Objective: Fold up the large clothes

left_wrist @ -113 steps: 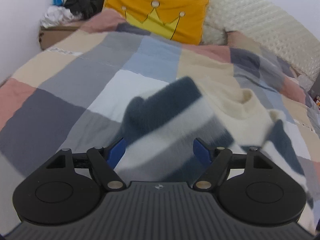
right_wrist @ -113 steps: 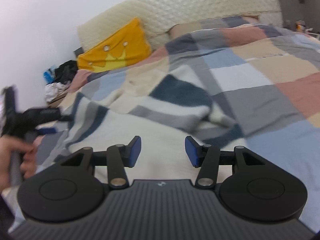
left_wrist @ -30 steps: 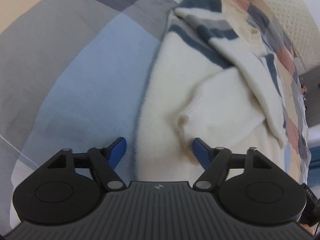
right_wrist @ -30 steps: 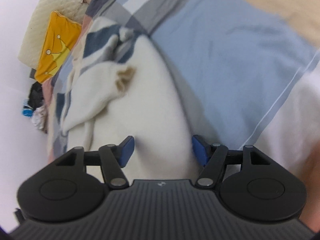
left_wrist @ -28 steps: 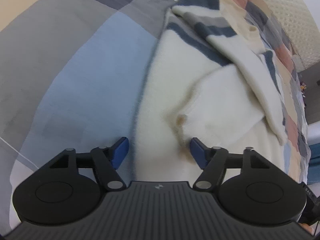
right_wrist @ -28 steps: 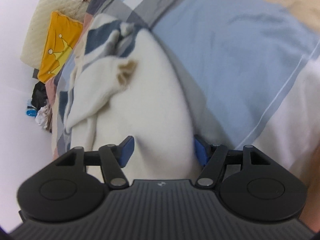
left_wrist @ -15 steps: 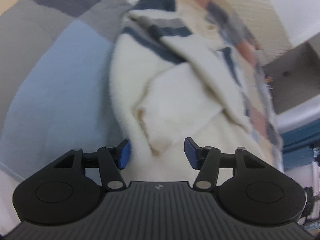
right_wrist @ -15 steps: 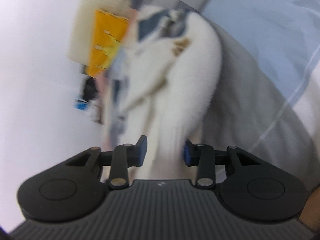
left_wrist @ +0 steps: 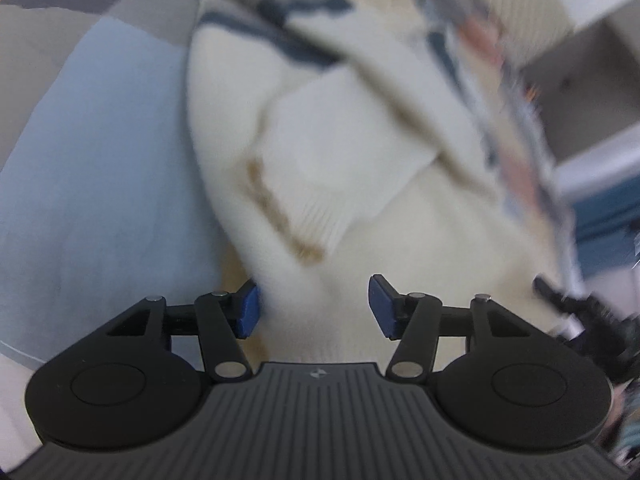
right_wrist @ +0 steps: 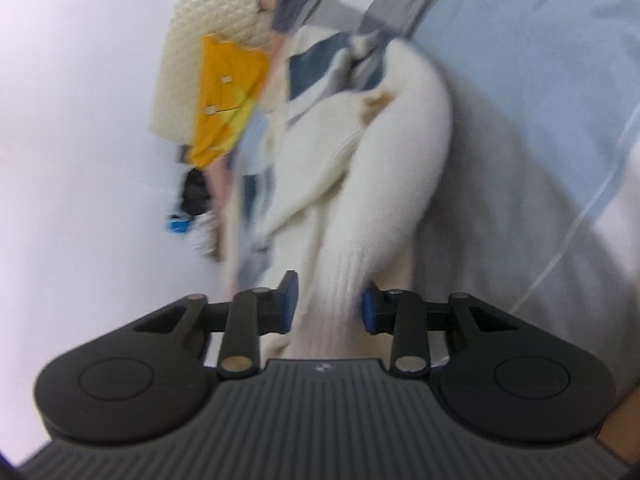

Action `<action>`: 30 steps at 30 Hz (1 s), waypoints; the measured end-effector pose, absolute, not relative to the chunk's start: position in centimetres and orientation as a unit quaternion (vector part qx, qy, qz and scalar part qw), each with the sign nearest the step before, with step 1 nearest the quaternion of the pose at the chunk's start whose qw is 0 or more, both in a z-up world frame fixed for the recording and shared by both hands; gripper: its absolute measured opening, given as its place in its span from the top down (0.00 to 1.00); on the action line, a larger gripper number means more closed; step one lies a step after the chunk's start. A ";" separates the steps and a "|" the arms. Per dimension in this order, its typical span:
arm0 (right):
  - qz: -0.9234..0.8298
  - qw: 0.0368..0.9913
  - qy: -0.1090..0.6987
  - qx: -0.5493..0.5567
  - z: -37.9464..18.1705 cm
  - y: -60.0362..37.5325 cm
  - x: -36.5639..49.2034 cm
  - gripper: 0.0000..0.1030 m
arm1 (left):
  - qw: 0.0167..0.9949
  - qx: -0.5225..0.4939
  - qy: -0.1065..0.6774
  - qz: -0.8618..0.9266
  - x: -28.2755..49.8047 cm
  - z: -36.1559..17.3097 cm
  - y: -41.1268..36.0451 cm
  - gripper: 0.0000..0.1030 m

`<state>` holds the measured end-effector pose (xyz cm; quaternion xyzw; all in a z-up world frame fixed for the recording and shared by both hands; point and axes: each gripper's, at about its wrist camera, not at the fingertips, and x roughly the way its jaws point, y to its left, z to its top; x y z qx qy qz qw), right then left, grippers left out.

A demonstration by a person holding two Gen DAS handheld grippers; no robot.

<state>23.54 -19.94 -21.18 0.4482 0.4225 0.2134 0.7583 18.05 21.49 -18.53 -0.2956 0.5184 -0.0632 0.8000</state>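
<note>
Patchwork bedspread point(left_wrist: 92, 184) beneath my grippers; cream sweater point(left_wrist: 320, 168) ahead, hem bunched between both. Right gripper point(right_wrist: 326, 300) just closed, clamping the hem. Left gripper point(left_wrist: 314, 306) closing too, grip unclear. Lift both corners evenly, forward, keeping the hem taut.

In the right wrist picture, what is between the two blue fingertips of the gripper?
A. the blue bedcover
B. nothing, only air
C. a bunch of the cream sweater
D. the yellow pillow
C: a gathered fold of the cream sweater runs down between the fingertips of the right gripper.
</note>
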 end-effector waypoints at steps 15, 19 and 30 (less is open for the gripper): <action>0.159 0.753 0.515 0.378 -24.0 -18.1 24.4 0.76 | 0.791 -0.346 0.504 -0.023 17.5 -18.9 23.0 0.80; 0.187 0.731 0.507 0.417 -23.5 -18.8 24.5 0.82 | 0.793 -0.421 0.440 -0.002 15.6 -16.8 24.5 0.82; 0.261 0.768 0.368 0.455 -14.1 -23.4 22.5 0.87 | 0.789 -0.519 0.326 -0.031 12.2 -10.2 26.6 0.85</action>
